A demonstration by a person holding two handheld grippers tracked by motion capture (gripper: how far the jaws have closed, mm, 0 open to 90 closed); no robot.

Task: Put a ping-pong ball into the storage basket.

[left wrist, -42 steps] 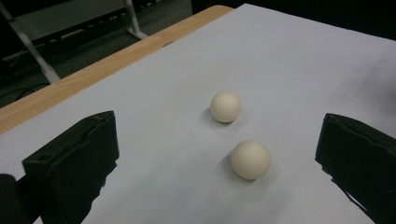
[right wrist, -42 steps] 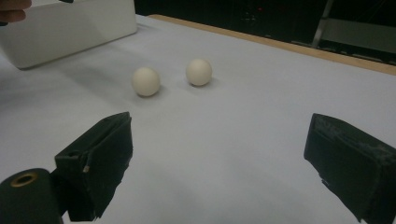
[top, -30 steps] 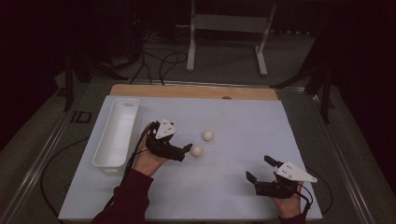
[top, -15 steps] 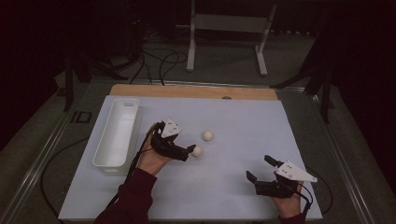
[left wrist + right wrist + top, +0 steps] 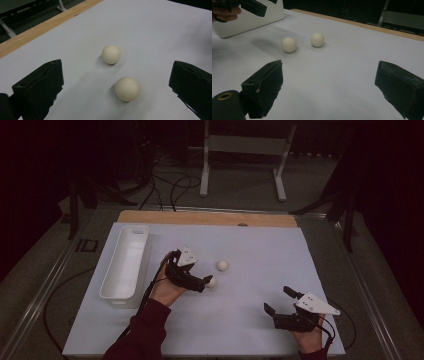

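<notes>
Two cream balls lie on the pale sheet. The near ball [image 5: 211, 281] [image 5: 127, 88] sits between the wide-apart jaws of my left gripper [image 5: 204, 282] [image 5: 116, 75], closer to the right jaw and touching neither. The far ball [image 5: 222, 265] [image 5: 111, 54] lies just beyond it. My left gripper is open and low over the sheet, held by a hand in a dark red sleeve. My right gripper [image 5: 278, 300] [image 5: 329, 75] rests open near the front right of the sheet with nothing in it, facing both balls, the near ball [image 5: 289, 44] and the far ball [image 5: 317, 39].
A long white tray [image 5: 125, 262] [image 5: 249, 21] stands along the sheet's left side, just left of the left hand. A wooden strip [image 5: 205, 218] borders the far edge. Cables trail off the table at the left and front right.
My left gripper has edged right and forward, bringing its jaws around the near ball. Both balls and the right gripper have stayed in place.
</notes>
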